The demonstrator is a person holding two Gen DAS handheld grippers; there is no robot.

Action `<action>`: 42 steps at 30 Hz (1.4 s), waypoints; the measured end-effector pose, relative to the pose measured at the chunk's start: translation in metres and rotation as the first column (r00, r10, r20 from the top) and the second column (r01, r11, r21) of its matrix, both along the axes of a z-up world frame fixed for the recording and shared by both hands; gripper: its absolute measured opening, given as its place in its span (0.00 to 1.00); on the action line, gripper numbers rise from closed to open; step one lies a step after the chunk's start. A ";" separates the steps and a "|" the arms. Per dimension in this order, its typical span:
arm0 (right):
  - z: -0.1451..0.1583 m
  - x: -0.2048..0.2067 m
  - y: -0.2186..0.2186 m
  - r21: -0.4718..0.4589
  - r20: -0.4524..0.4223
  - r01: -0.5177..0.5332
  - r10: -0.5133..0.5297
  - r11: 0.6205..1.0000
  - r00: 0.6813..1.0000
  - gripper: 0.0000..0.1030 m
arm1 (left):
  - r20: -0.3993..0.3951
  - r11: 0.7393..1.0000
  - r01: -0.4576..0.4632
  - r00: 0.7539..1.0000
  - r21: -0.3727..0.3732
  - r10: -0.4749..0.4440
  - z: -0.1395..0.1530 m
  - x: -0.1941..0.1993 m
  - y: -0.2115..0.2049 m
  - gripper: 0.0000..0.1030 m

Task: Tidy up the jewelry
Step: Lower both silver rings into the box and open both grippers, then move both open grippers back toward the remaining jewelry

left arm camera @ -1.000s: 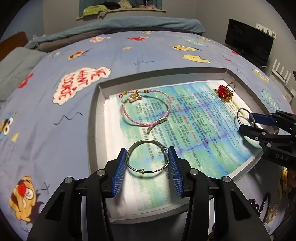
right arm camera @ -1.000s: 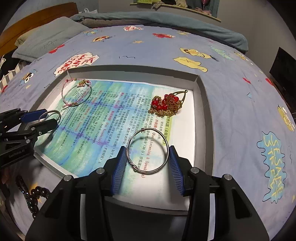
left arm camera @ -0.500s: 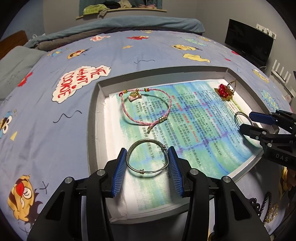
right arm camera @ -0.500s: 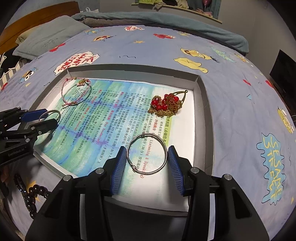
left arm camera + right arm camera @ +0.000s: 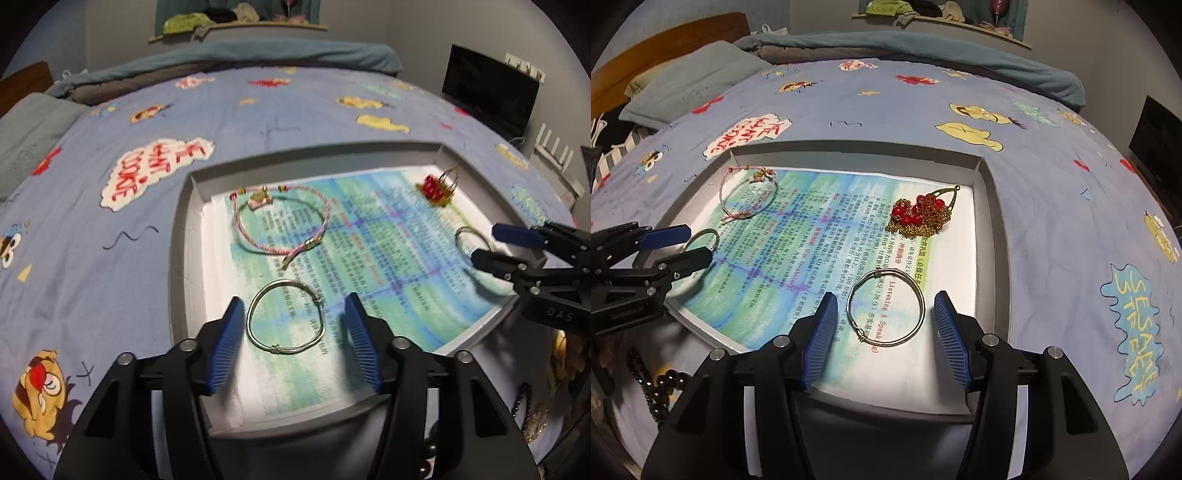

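Blue cartoon-print bedspread [image 5: 110, 258] covers bed, speech-bubble patch with red lettering [image 5: 147, 170] near tray's far left corner. Yellow cartoon patch [image 5: 971, 133] farther up spread, blue "Sesame Street" patch [image 5: 1134, 332] at right. Grey pillow [image 5: 690, 81] at head end, wooden headboard [image 5: 646, 48] behind it. Teal blanket [image 5: 923, 48] rolled along far edge. Wall shelf [image 5: 236, 29] above, heaped with clothes. Dark monitor [image 5: 487, 96] by right wall, white router [image 5: 554, 155] just beside it.
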State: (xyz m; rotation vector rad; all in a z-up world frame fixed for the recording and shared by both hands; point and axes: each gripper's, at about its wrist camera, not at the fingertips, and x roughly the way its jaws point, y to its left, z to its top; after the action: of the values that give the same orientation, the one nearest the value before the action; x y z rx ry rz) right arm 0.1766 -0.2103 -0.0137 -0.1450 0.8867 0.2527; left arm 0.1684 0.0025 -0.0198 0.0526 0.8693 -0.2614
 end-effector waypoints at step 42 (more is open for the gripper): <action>0.040 -0.129 -0.053 0.105 0.157 0.055 -0.071 0.993 0.985 0.95 | 0.160 0.996 -0.080 0.984 0.044 0.072 0.053 -0.125 0.037 0.91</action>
State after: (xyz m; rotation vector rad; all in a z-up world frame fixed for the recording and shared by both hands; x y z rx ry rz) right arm 0.0473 -0.2629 0.0264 -0.0431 0.7162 0.2222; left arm 0.0437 0.0393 0.0330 0.0859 0.7179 -0.1609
